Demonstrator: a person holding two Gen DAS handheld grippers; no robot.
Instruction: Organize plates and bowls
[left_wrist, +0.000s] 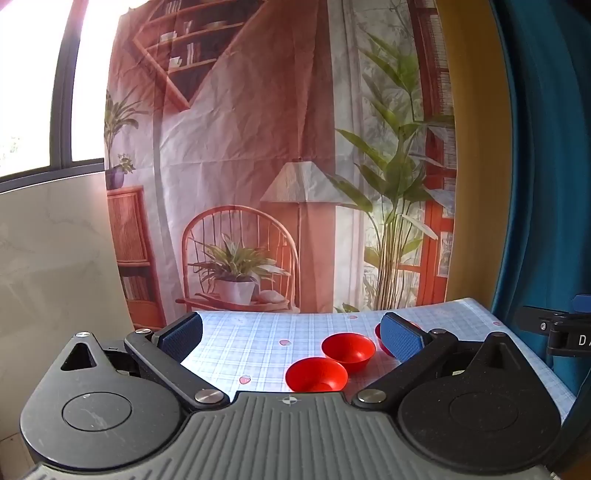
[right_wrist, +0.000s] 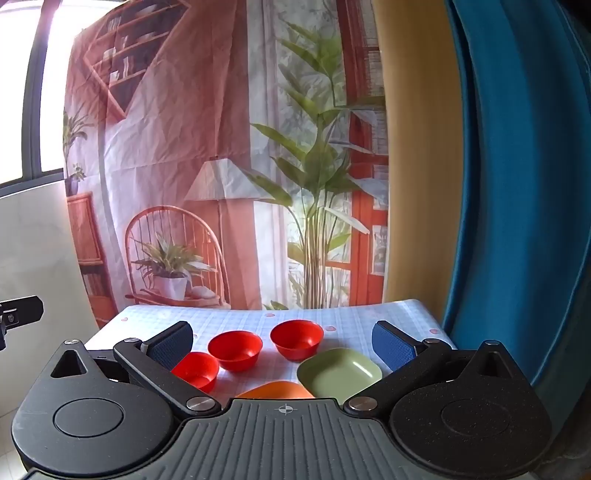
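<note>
In the right wrist view three red bowls stand on the checked tablecloth (right_wrist: 229, 317): a near left one (right_wrist: 195, 370), a middle one (right_wrist: 235, 349) and a far right one (right_wrist: 296, 339). A green square plate (right_wrist: 339, 370) lies right of them, and an orange plate (right_wrist: 275, 390) peeks out at the gripper body. My right gripper (right_wrist: 282, 341) is open and empty above them. In the left wrist view two red bowls (left_wrist: 316, 374) (left_wrist: 348, 350) show fully; a third (left_wrist: 380, 334) is mostly hidden behind the right finger. My left gripper (left_wrist: 291, 334) is open and empty.
A printed backdrop (left_wrist: 258, 166) hangs behind the table's far edge. A blue curtain (right_wrist: 517, 184) stands at the right side. A white wall panel (left_wrist: 48, 251) and a window are on the left. The other gripper's body (left_wrist: 554, 328) shows at the right edge.
</note>
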